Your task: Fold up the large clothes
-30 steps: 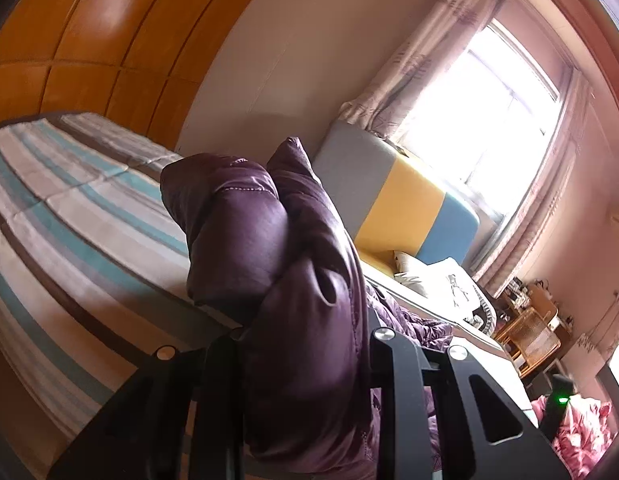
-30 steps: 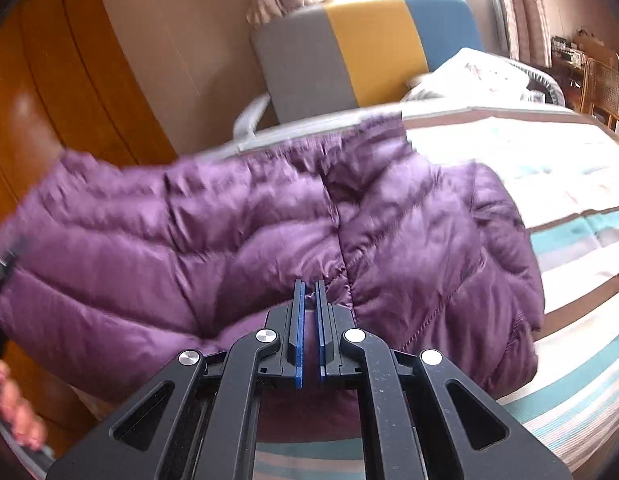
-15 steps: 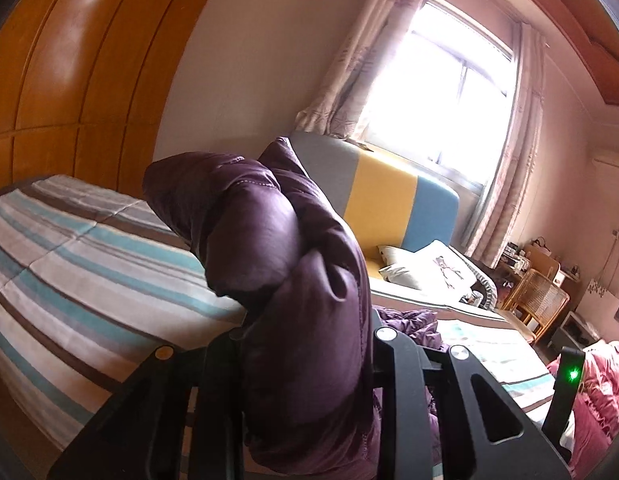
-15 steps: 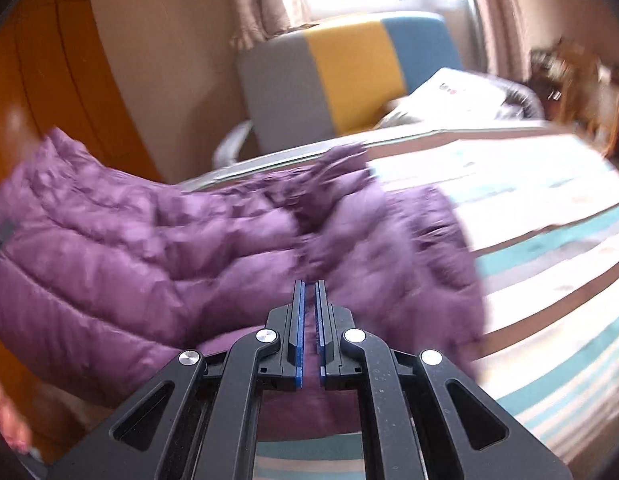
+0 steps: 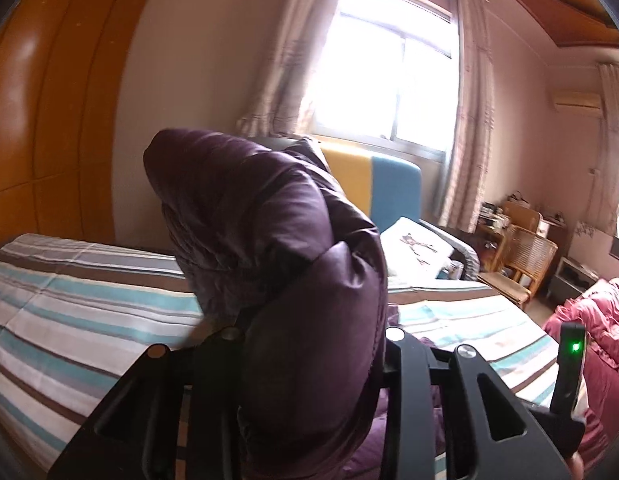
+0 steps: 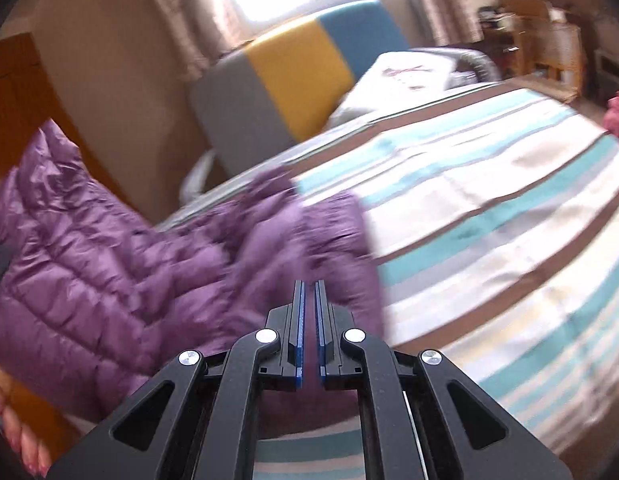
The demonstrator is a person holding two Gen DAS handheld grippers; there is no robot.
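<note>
- Our left gripper (image 5: 313, 364) lifts a thick bunch of the purple puffer jacket (image 5: 277, 248) above the striped bed (image 5: 69, 312); its fingers are easing apart, with the padded fabric wedged between them.
- Our right gripper (image 6: 309, 320) has its blue-padded fingers (image 6: 299, 328) clenched together, with nothing visible between them.
- From the right wrist, the jacket (image 6: 121, 272) drapes from upper left down onto the bed (image 6: 489, 220).
- A grey, yellow and blue chair (image 6: 293, 76) stands beyond the bed.
</note>
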